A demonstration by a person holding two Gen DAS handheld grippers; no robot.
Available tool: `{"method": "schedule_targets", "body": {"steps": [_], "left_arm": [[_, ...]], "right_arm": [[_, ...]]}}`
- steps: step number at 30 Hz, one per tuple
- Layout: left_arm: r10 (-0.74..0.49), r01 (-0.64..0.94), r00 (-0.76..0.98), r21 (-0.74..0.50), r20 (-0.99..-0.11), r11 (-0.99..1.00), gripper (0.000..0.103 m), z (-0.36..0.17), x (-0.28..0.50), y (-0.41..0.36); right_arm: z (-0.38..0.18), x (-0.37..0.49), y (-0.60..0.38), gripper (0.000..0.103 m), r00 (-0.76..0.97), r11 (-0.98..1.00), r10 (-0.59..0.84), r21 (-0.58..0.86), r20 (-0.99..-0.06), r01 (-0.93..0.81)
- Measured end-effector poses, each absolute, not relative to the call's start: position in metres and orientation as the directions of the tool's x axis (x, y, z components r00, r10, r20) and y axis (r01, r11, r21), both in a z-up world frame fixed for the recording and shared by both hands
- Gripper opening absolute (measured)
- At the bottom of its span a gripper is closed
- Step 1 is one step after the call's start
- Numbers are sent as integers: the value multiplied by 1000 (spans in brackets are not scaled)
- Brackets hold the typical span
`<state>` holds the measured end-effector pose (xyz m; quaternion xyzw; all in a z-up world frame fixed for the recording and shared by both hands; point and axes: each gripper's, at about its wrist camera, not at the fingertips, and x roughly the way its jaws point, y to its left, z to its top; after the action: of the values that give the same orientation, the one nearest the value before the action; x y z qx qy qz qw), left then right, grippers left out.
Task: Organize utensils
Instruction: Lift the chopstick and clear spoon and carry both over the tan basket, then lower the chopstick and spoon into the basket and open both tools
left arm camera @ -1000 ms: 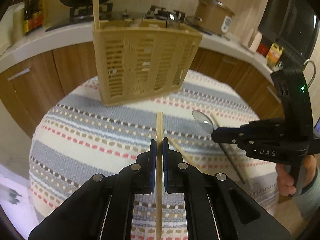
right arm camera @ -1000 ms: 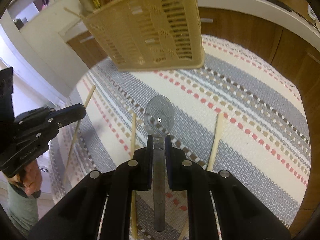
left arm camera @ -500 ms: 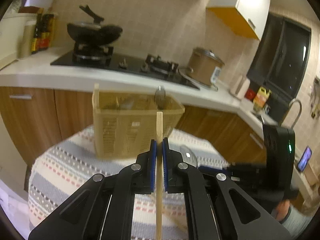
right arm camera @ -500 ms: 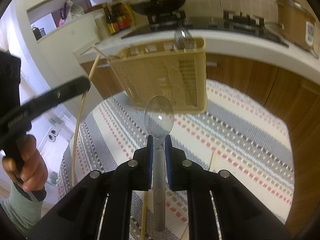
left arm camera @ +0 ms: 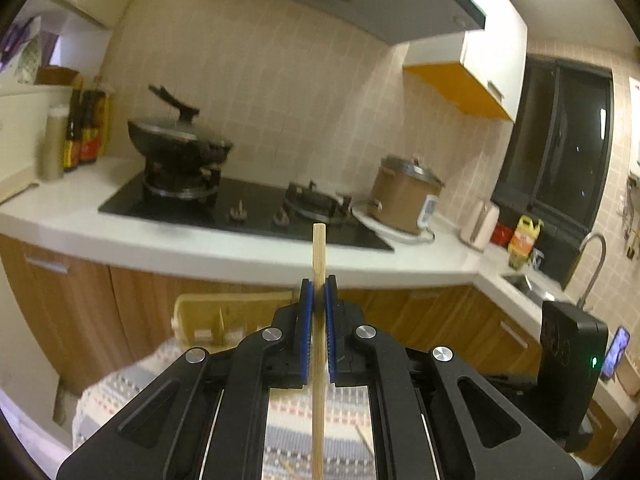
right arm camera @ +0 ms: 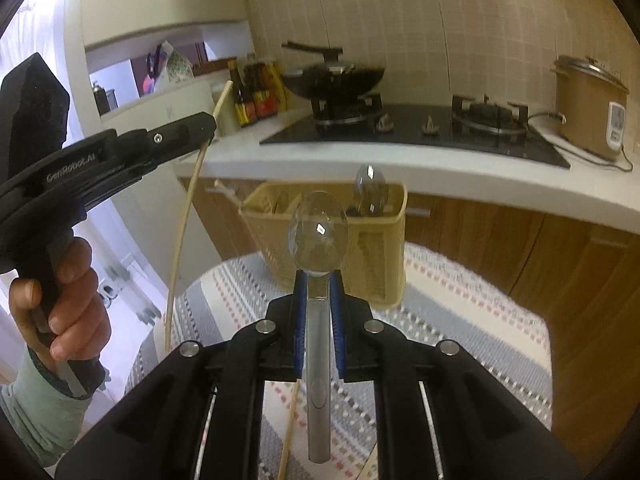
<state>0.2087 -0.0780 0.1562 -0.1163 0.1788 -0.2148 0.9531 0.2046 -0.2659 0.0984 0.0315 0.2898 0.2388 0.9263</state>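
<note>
Both tools have risen since a second ago, clear of the tabletop (right arm camera: 480, 320). The left tool (left arm camera: 319, 292) is clamped on a chopstick (left arm camera: 319, 248), the right tool (right arm camera: 319, 280) on a spoon (right arm camera: 319, 232), above the basket (right arm camera: 372, 256).

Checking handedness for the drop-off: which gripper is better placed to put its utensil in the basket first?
Probably right: right gripper holds the spoon lined up with the basket; left gripper's chopstick sits off to the side.
</note>
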Motion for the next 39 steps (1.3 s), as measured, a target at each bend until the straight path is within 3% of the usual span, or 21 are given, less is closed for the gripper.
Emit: {"method": "schedule_targets", "body": {"steps": [7, 16, 22, 28, 39], "left_arm": [[-422, 355, 895, -344, -144, 869, 4, 183, 226, -50], [-359, 316, 931, -347, -66, 883, 4, 195, 276, -20], [-307, 275, 951, -342, -43, 899, 4, 183, 308, -5], [-319, 276, 947, -414, -37, 868, 4, 156, 343, 11], [-278, 245, 960, -354, -44, 903, 4, 118, 356, 0]], "right_arm": [[125, 232, -276, 10, 768, 876, 481, 216, -423, -430], [151, 297, -266, 10, 817, 867, 489, 268, -306, -419], [146, 332, -262, 10, 864, 893, 437, 238, -249, -383], [129, 346, -264, 10, 908, 924, 367, 189, -201, -332], [93, 365, -268, 10, 893, 915, 390, 199, -224, -350]]}}
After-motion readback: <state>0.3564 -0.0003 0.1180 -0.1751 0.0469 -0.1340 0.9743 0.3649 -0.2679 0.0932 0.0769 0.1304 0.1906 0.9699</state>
